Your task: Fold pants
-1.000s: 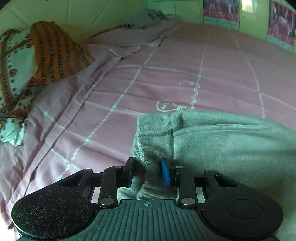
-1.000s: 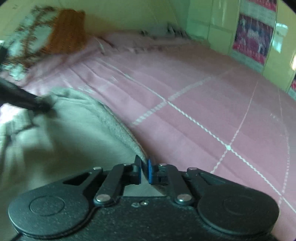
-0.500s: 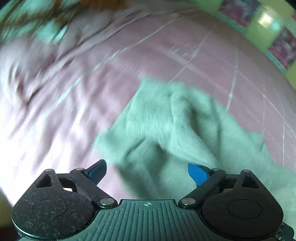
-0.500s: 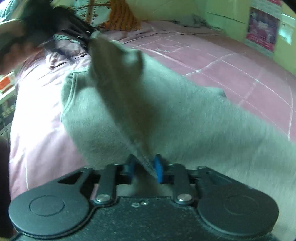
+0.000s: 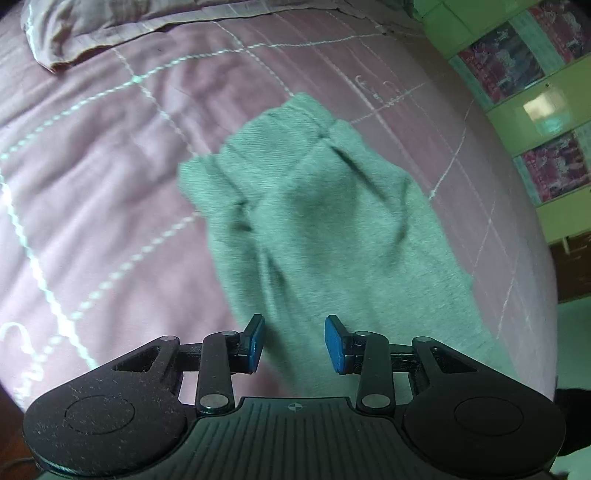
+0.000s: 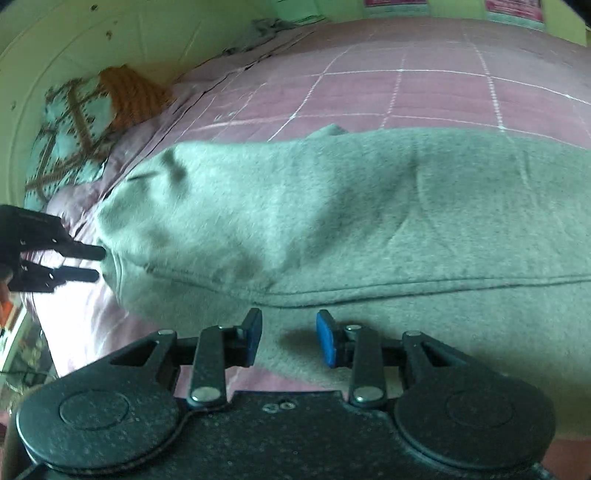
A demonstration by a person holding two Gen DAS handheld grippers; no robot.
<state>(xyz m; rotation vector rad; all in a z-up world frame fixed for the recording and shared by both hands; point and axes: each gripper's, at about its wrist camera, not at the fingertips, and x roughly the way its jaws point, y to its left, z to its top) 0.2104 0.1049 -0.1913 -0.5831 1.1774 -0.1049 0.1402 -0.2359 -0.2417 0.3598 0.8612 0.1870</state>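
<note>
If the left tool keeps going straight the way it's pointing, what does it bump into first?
Probably the grey pants. The left tool is open, holding nothing, and the cloth lies right ahead between its fingers, spread on the pink bed cover. How far the cloth is from the fingertips is hard to judge.

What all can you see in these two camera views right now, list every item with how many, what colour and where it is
pants: one pair, grey, lying folded over on the bed, under both grippers
bedsheet: one, pink with a white line grid, covering the bed
pillow: one, teal and orange patterned, at the far left of the bed in the right wrist view
crumpled cloth: one, greyish, far end of the bed by the wall
wall posters: at least two, purple-pink, on the green wall right of the bed
left gripper: one, black with blue pads, open above the pants
right gripper: one, black with blue pads, open over the pants' near edge
</note>
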